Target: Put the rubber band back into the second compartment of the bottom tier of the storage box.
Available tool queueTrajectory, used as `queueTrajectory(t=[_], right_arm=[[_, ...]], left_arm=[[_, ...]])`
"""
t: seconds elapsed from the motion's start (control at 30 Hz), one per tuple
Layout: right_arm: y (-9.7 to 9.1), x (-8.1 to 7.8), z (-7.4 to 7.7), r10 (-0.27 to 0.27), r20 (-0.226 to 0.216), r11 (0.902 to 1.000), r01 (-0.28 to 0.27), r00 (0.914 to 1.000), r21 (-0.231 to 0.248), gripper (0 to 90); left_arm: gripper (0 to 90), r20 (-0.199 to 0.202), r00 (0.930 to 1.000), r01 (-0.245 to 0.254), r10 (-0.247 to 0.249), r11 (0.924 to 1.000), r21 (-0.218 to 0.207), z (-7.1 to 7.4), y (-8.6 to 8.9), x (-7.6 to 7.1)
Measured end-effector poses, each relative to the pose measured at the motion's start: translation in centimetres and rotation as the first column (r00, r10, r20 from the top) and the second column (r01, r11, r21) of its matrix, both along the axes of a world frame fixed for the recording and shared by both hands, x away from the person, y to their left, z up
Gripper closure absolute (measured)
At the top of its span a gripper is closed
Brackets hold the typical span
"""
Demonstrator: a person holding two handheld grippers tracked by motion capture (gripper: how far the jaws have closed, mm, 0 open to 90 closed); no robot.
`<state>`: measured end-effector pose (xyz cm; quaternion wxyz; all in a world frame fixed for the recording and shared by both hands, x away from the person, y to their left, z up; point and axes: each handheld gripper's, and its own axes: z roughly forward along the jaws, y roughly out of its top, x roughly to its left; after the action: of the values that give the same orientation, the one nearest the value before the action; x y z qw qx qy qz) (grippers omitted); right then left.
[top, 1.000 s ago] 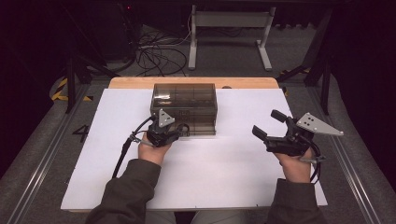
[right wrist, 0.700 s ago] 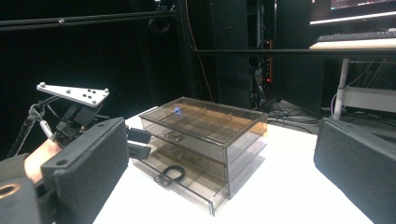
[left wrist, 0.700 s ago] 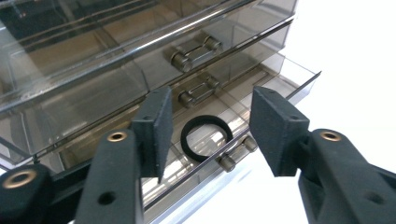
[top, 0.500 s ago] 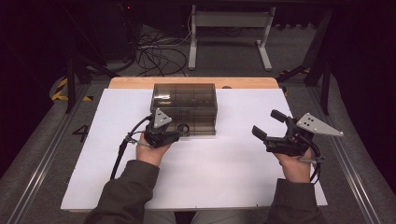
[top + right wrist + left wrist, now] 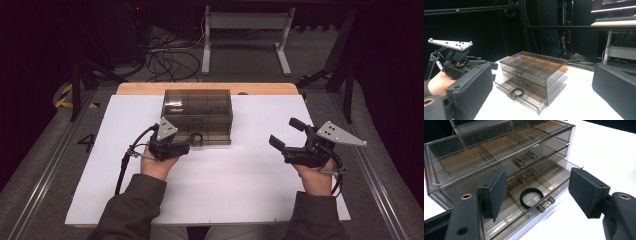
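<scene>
Smoky translucent plastic makes up the three-drawer organizer (image 5: pixel 198 116) that stands toward the far middle of the white surface (image 5: pixel 250 180), its long side facing the person. A strip of bare wood (image 5: pixel 207 88) shows along the far edge of the surface, and beyond it, on the floor, lie a tangle of dark cables (image 5: pixel 167 55) and the grey legs of a stand (image 5: pixel 245 35). A painted "4" (image 5: pixel 86 142) marks the floor at the left.

The bottom drawer (image 5: pixel 534 202) is pulled partway out — it juts toward the person past the two drawers above it. A black ring (image 5: pixel 531 198) lies flat inside it, just behind the drawer's front wall and next to its small metal handle (image 5: pixel 545 204). The upper two drawers sit flush, each with a similar handle.

The left hand-held gripper (image 5: pixel 186 148) is right in front of the organizer, its tips at the open drawer's front. In the left gripper view its jaws stand wide apart and hold nothing, the ring and the handle showing between the two pads, with nothing between them and the drawer.

The right hand-held gripper (image 5: pixel 286 134) hovers well off to the right of the organizer, above the bare surface, tilted toward the box. Its jaws are spread wide too — empty — and the right gripper view frames the whole organizer and the left hand (image 5: pixel 436 83) between them.
</scene>
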<state>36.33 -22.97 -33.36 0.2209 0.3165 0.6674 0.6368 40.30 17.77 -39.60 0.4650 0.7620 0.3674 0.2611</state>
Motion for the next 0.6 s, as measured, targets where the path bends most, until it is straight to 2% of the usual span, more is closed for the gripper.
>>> queueTrajectory(t=[0.6], right_arm=[[0.2,0.0,-0.1,-0.004,0.003,0.9999,0.004,1.0,-0.009,3.9]], left_arm=[[22.4,0.044,0.999,0.007,-0.005,0.9989,-0.046,1.2,1.4,-1.7]])
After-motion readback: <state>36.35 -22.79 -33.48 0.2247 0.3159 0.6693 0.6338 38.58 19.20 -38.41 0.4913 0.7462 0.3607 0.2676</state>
